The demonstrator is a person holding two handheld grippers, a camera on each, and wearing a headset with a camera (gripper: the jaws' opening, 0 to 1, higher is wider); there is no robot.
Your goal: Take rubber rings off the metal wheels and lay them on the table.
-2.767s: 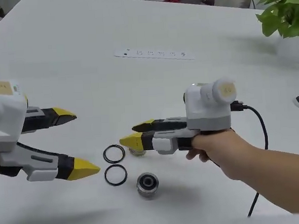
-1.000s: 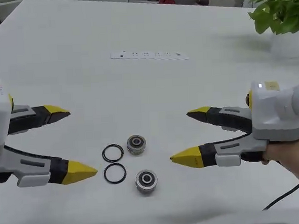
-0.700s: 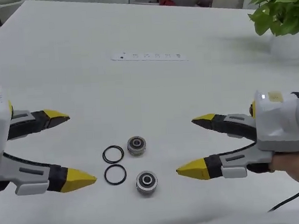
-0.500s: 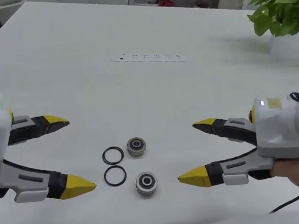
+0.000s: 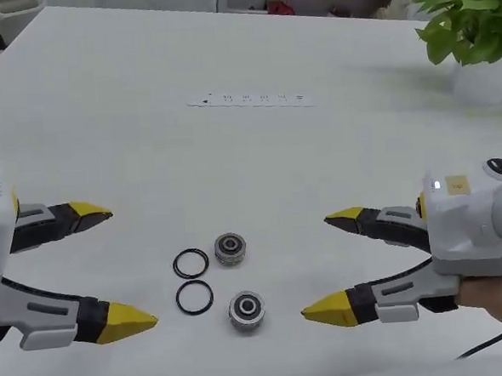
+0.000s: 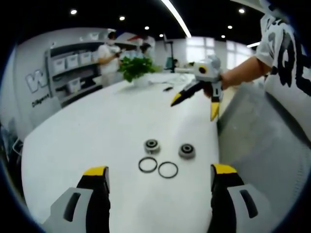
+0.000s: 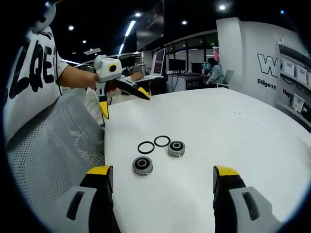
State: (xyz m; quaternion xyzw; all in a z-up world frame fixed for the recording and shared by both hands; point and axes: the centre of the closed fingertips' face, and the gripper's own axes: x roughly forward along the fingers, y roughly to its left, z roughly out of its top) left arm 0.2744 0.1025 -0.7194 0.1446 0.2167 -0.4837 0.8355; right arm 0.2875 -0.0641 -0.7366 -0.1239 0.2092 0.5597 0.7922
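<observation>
Head view, lower centre: upper rubber ring (image 5: 191, 263) and lower rubber ring (image 5: 194, 297) lie flat on the table (image 5: 232, 155); upper metal wheel (image 5: 230, 248) and lower metal wheel (image 5: 246, 309) sit just to their right; left gripper (image 5: 130, 265), lower left, jaws spread wide, empty; right gripper (image 5: 317, 267), lower right, likewise released; both hang clear of the parts.

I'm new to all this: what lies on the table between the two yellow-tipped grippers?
In the head view, two black rubber rings and two round metal wheels lie between the left gripper and the right gripper, touched by neither.
</observation>
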